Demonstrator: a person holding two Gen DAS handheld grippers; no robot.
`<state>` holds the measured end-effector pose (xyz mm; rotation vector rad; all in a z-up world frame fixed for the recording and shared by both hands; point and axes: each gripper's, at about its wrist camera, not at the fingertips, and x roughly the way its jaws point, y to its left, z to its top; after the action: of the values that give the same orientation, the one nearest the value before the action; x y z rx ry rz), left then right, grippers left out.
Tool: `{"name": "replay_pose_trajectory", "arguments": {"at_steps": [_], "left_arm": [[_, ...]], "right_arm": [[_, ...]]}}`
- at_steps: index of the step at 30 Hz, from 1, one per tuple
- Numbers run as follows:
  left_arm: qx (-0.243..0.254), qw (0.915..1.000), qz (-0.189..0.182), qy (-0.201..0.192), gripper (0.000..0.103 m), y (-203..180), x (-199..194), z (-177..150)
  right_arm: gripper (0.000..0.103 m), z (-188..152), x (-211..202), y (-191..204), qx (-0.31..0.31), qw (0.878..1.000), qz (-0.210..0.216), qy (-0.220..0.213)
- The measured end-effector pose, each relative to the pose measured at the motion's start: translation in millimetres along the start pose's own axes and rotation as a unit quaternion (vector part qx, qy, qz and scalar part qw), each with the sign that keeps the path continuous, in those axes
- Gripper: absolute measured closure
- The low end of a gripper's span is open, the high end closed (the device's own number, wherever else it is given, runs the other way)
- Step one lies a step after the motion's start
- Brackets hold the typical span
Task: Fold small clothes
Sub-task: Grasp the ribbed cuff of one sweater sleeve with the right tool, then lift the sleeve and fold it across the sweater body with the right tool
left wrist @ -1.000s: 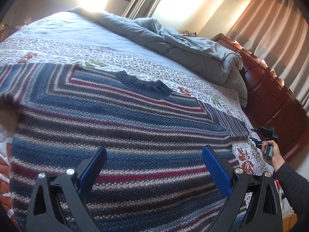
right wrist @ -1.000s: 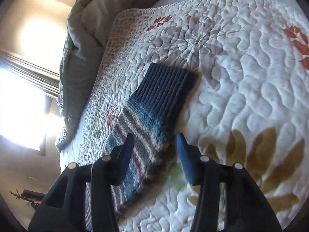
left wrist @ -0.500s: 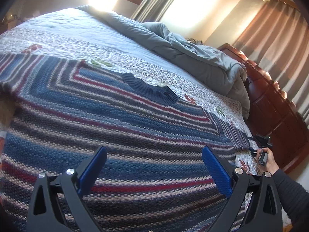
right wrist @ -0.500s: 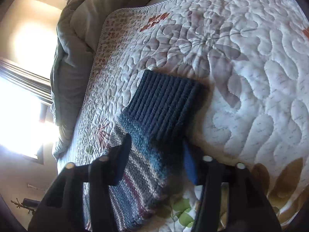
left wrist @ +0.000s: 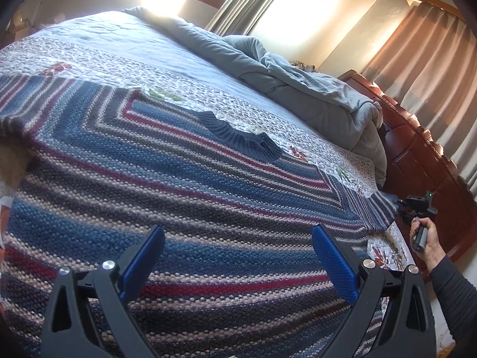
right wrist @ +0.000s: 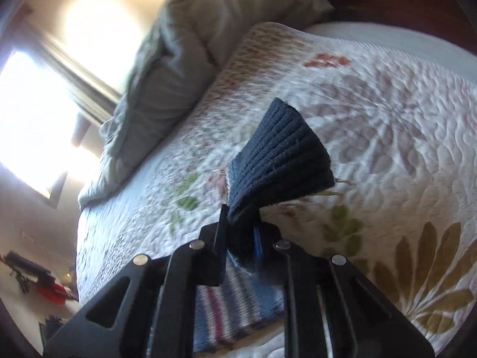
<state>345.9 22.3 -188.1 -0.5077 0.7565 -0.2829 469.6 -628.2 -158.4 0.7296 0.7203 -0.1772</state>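
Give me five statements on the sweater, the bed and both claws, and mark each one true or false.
1. The right claw grips the sweater's dark ribbed cuff. True; it is closing on it.
2. The left claw is clamped on the sweater's hem. False: it is open over the striped sweater, nothing between its pads.
3. The sweater lies spread on a floral quilt. True.
4. The sweater is plain grey. False: it has blue, red and pale stripes.
5. The grey duvet covers the sweater's neckline. False: the duvet is bunched farther up the bed, apart from it.
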Motion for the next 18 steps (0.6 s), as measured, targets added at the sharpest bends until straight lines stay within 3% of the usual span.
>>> {"name": "replay_pose_trajectory", "arguments": {"at_steps": [8,18], "left_arm": [[-0.014,0.9997,-0.017,-0.012,0.004,8.0,-12.7,7.6],[-0.022,0.9988,-0.028,-0.033,0.004,24.0,-33.6,29.1]], "right_arm": [[0.09,-35.8,-32.5,134.6,-0.129,0.991,0.015,-0.022],[0.09,-117.8,-39.4,281.3,-0.256,0.966,0.025,-0.012]]}}
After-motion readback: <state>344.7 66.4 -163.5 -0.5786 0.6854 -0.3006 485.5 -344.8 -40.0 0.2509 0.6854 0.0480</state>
